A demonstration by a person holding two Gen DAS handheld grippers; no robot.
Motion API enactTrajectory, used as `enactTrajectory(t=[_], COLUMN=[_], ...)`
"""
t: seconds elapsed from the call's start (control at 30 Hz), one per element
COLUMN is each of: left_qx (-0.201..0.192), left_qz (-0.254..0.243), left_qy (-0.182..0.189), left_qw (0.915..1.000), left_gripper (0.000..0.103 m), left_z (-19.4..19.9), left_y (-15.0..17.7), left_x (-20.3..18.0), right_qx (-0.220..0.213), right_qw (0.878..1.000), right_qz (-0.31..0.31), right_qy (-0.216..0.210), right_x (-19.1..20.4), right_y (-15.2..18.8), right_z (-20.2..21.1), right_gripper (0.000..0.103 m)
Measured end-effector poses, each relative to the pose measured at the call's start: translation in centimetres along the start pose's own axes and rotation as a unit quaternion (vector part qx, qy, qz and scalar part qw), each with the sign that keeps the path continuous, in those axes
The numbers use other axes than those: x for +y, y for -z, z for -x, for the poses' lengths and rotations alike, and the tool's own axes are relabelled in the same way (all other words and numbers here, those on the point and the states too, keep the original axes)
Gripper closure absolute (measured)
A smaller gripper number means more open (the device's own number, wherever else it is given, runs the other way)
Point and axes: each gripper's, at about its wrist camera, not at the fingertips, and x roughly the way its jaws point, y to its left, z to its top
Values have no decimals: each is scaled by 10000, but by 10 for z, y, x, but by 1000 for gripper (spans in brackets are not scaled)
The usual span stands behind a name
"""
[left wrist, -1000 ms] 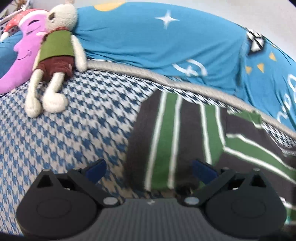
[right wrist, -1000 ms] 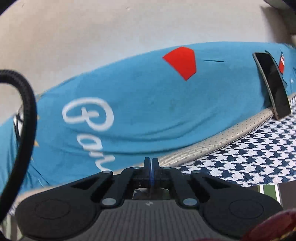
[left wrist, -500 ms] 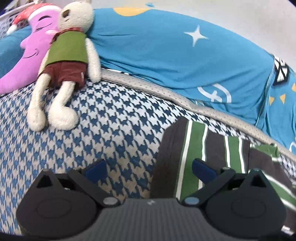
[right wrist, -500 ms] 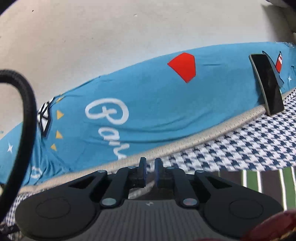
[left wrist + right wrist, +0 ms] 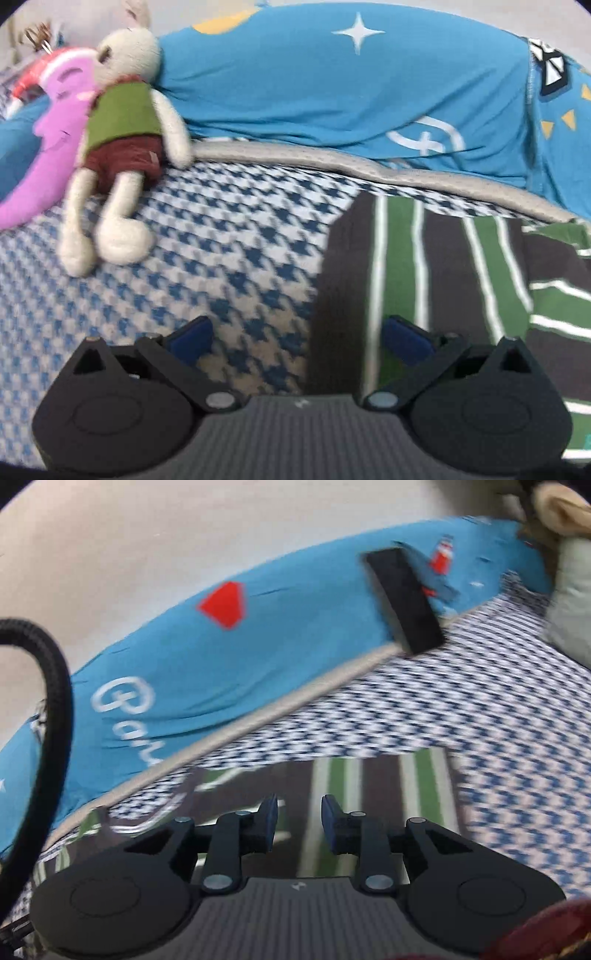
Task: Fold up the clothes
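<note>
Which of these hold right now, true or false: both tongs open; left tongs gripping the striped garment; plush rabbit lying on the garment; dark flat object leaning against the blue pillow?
1. Both tongs are open. True: left tongs and right tongs both show a gap.
2. Left tongs grip the striped garment. False: they hold nothing.
3. The plush rabbit lies on the garment. False: it lies apart, on the houndstooth cover.
4. A dark flat object leans against the blue pillow. True.
</note>
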Motion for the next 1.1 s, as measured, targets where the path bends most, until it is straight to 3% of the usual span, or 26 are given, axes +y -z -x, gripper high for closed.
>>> enactTrajectory(t=[0.1, 0.2, 0.4, 0.57, 0.93, 1.0, 1.1], left_qx=[-116, -32, 118, -9, 309, 371, 384], left_qz=[-54, 128, 347, 60, -117, -219, -340], left_qy=[-390, -417, 238, 699, 1310, 1392, 1447], left_qw=[9992, 9990, 9990, 9975, 9908, 9893, 9881], left_gripper=[0, 0, 0, 0, 0, 0, 0], left_z=[0, 2, 23, 52, 87, 90, 93], left_y=[2, 0, 3, 12, 49, 54, 58], left_x=[4, 12, 17, 8, 3, -2, -9], right_qx=[41, 117, 314, 480, 813, 776, 672], right_qw=[9997, 9992, 9975, 9965, 9948, 9952, 9942], right_qz=[-66, -98, -167, -362, -432, -235, 210], right_qy=[226, 373, 611, 583, 442, 550, 808], right_x=[-20, -35, -55, -64, -61, -55, -45], right_y=[-2, -3, 0, 9, 21, 22, 25], right_z=[1, 1, 4, 10, -3, -5, -7], right_gripper=[75, 70, 64, 53, 52, 56, 84])
